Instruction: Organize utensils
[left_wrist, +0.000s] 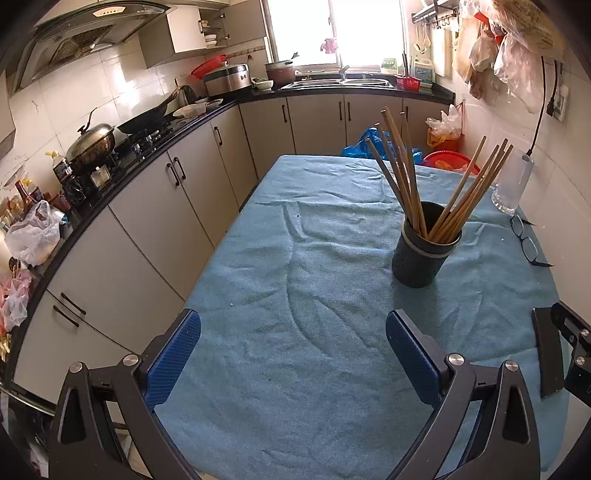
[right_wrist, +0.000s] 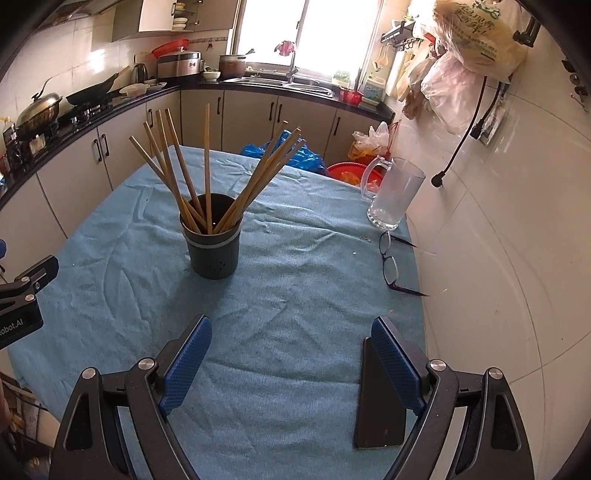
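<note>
— Left wrist view?
— My left tool (left_wrist: 293, 354) gapes wide, empty, over the table (left_wrist: 295, 406); the chopsticks (left_wrist: 436, 184) stand in the holder (left_wrist: 421, 258) toward the far right.
— Right wrist view?
— My right tool (right_wrist: 291, 362) is wide too, empty; holder (right_wrist: 214, 251) mid-table, phone (right_wrist: 376, 406) at the right edge.

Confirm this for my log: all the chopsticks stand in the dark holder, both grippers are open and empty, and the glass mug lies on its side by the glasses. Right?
Not quite. The glass mug stands upright, as the right wrist view shows. The rest holds: the chopsticks stand in the dark holder, the left gripper and right gripper are open and empty, and the glasses lie near the mug.
</note>
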